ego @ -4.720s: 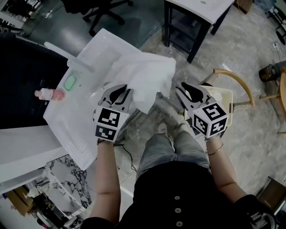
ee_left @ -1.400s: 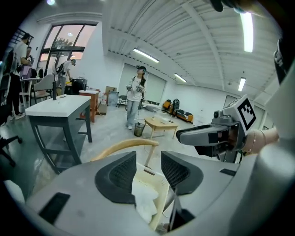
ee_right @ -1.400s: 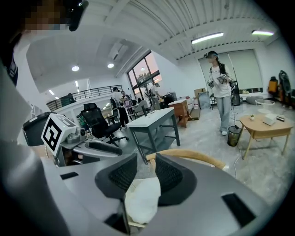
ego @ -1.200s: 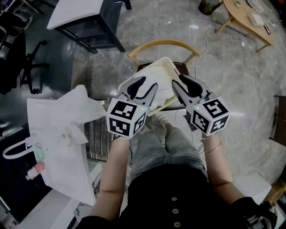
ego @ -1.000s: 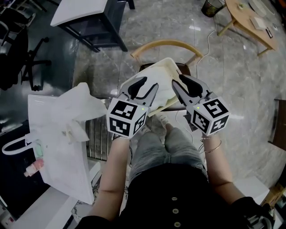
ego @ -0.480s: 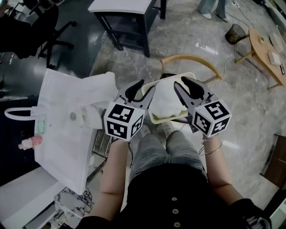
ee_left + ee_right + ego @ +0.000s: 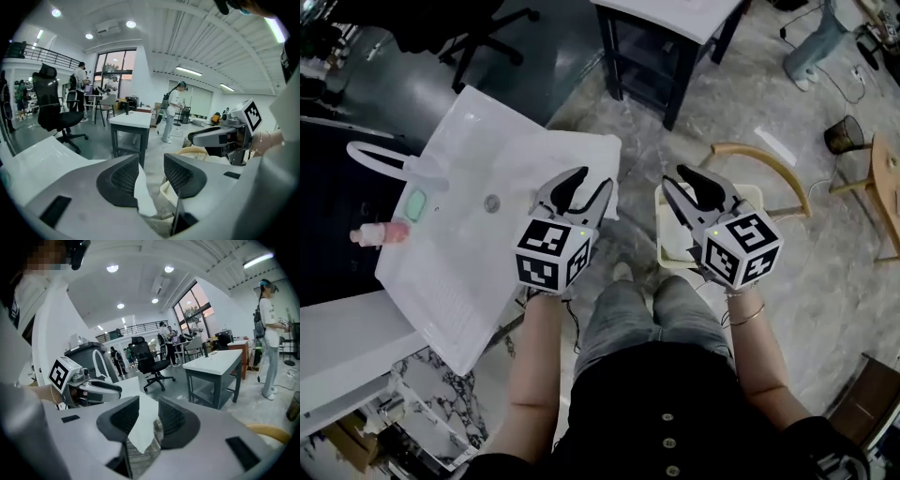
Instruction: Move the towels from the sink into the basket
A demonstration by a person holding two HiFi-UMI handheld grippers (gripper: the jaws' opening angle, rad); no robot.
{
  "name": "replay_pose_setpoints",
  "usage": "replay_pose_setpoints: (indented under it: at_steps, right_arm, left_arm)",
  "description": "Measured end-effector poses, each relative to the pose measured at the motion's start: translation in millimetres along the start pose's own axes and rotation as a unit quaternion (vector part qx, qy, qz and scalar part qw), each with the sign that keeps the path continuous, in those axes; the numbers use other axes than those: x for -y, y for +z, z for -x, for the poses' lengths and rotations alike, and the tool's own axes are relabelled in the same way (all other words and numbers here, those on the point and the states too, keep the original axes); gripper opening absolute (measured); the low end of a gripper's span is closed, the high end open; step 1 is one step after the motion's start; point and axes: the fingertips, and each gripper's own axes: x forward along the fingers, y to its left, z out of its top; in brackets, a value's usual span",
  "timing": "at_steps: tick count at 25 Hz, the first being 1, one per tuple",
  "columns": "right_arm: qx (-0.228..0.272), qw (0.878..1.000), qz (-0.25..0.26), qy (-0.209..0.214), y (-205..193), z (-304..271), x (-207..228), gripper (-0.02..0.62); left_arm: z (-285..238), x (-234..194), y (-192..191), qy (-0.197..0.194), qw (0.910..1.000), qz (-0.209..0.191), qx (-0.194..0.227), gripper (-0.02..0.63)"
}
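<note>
A white towel [image 7: 572,155] lies over the near right corner of the white sink [image 7: 459,234]; its corner shows past the jaws in the left gripper view [image 7: 144,199] and the right gripper view [image 7: 140,425]. My left gripper [image 7: 595,178] hovers over the towel's lower corner, open and empty [image 7: 151,171]. My right gripper [image 7: 675,178] is open and empty [image 7: 147,416] above the cream basket [image 7: 661,230], which sits on a wooden chair [image 7: 769,159] and is mostly hidden under that gripper.
A faucet [image 7: 380,159], a green soap [image 7: 415,204] and a pink bottle [image 7: 380,232] line the sink's far side. A dark-legged table [image 7: 670,37] and an office chair [image 7: 487,37] stand beyond. People stand in the room's background.
Both grippers have swung from over the basket toward the sink, still open. The view has turned with them, so the sink now fills the left and the basket lies under the right gripper.
</note>
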Motion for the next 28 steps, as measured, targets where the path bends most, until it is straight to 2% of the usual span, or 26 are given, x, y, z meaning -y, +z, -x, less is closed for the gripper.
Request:
replay_pose_setpoints:
  at_steps: [7,11,15,19,22,24,28]
  right_arm:
    - [-0.022,0.998,0.01,0.057,-3,-60,-48,0.129]
    - [-0.034,0.996,0.012,0.081,-8,-86,-73,0.129]
    - [-0.044,0.995,0.009,0.09,-16,-102,-83,0.129]
    - [-0.054,0.995,-0.003,0.088,-28,-113,-85,0.129]
    - [-0.062,0.995,-0.011,0.082,-36,-115,-83,0.129]
    - [-0.066,0.995,-0.015,0.077,-42,-114,-80,0.129]
    - [-0.073,0.995,-0.02,0.062,-48,-108,-69,0.129]
  left_arm:
    - [41,-68,-26,0.055,0.9981,0.022,-0.017,0.15]
    - [55,-90,-48,0.065,0.9967,0.008,-0.049,0.178]
    - [51,-95,-72,0.049,0.9918,-0.047,-0.108,0.233]
    - [40,-97,-90,0.028,0.9841,-0.098,-0.146,0.269]
    - [30,-98,-102,0.012,0.9735,-0.145,-0.176,0.285]
    - [24,-98,-106,0.003,0.9662,-0.177,-0.187,0.288]
    - [9,-97,-107,-0.014,0.9578,-0.211,-0.195,0.29]
